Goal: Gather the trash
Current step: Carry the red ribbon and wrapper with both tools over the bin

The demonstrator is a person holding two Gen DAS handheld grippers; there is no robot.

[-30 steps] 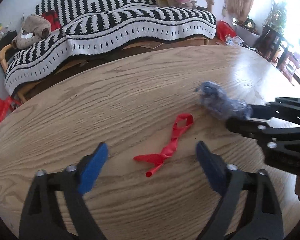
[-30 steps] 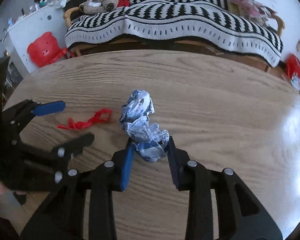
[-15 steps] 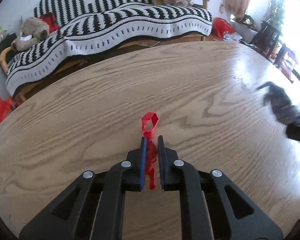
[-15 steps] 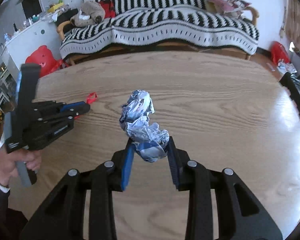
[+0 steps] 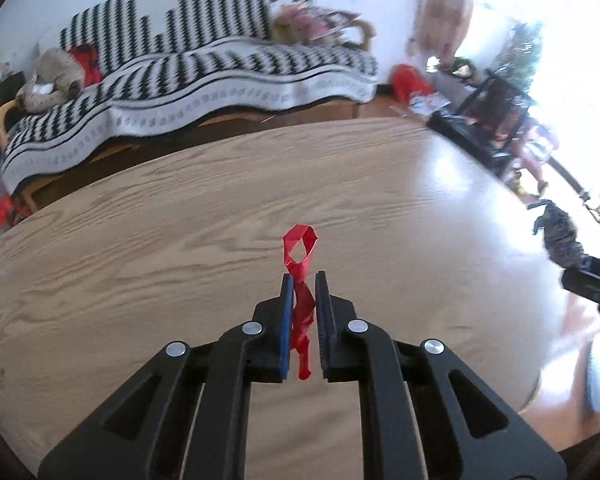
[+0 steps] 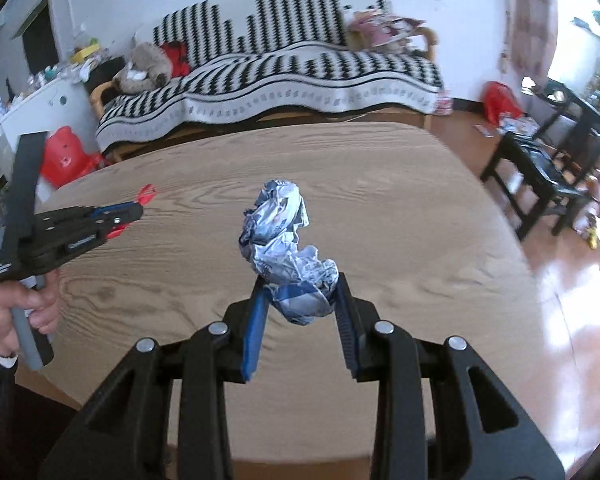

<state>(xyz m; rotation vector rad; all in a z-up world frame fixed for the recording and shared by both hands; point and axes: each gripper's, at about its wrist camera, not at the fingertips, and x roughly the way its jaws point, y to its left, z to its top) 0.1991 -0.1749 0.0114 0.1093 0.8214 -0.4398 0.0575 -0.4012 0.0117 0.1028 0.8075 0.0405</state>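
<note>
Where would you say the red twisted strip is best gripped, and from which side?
Grip the red strip along its twisted middle stem, not the open loop at its far end. The left tongs already hold it that way, pads either side of the thin stem, loop poking out ahead.

The twisted red plastic strip [image 5: 303,308] sits between the left gripper's [image 5: 304,280] jaws, its looped end sticking out ahead of the tips. The crumpled silver-blue foil wrapper [image 6: 288,256] sits between the right gripper's [image 6: 300,280] jaws, bulging forward past them. Below both lies the round wooden table [image 5: 140,248]. Beyond the table's far edge stands the black-and-white striped sofa [image 5: 220,76].
</note>
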